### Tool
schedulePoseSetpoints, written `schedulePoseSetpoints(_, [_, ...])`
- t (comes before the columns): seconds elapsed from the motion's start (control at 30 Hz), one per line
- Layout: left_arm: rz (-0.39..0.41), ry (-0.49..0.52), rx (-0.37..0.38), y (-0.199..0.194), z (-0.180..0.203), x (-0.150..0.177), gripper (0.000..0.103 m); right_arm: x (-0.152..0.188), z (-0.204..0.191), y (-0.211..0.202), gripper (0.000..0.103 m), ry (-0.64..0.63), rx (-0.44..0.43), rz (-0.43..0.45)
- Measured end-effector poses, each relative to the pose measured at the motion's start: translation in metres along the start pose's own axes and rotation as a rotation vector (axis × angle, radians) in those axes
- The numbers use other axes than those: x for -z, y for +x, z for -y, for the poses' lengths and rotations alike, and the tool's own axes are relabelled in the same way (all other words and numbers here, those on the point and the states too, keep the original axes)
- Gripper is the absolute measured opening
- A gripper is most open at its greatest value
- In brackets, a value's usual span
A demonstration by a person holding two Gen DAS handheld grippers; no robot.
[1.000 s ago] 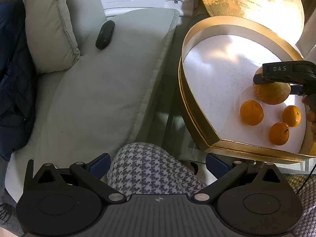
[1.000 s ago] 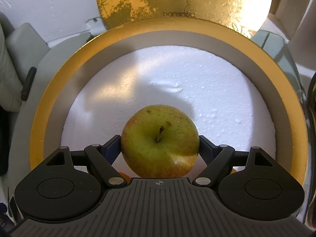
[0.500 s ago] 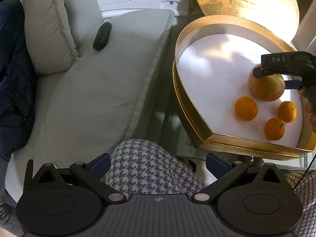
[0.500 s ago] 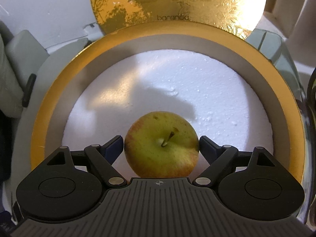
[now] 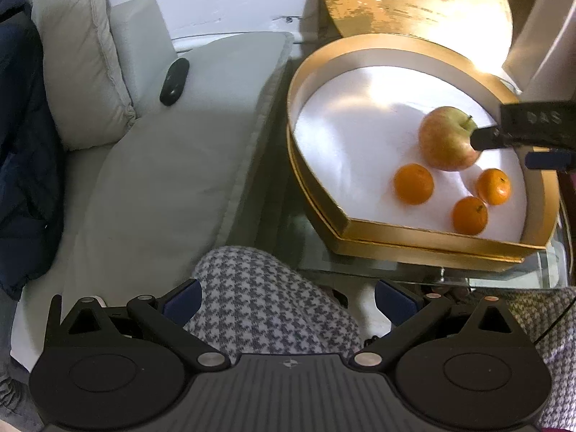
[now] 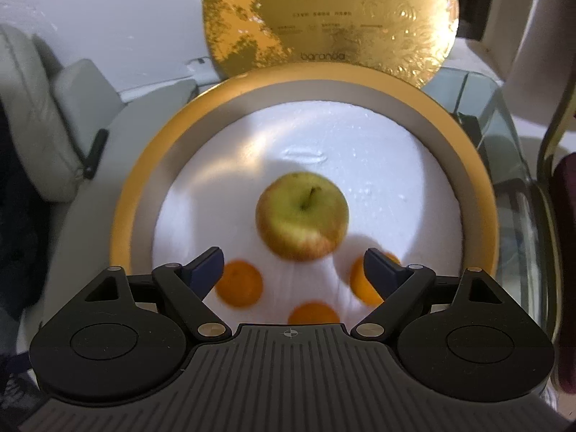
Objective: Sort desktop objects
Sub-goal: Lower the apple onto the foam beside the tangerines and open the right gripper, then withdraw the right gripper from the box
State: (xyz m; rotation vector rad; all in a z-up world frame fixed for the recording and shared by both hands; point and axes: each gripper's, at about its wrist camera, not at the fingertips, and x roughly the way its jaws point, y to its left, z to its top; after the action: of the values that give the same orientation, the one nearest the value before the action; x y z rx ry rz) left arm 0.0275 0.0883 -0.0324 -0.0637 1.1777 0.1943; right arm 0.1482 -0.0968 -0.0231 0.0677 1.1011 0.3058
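Gold tray (image 6: 122, 216) holding apple (image 6: 301, 216) and three oranges (image 6: 240, 283), right tongs (image 6: 293, 264) wide, empty, left tongs (image 5: 288, 298) wide, empty

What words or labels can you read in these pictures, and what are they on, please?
"baranda": on the round gold lid, near its lower edge.
"DAS": on the black body of the right tool, blurred but legible.
Small print higher on the lid: too small and blurred to read.
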Motion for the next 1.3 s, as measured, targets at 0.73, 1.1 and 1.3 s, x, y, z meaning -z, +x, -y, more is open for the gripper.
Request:
schedulePoseSetpoints(0.73, [0.065, 0.119, 0.017, -0.038, 0.049, 0.013, 0.102, 0.108, 0.037, -0.104, 0.091, 0.065, -0.024, 0.061])
schedulePoseSetpoints(1.1, [0.088, 0.201, 0.041, -0.051, 0.078, 0.013, 0.102, 0.126, 0.054, -0.134, 0.096, 0.089, 0.032, 0.131])
schedulePoseSetpoints(1.3, [0.085, 0.218, 0.040, -0.052, 0.085, 0.014, 0.102, 0.126, 0.056, -0.136, 0.096, 0.087, 0.030, 0.130])
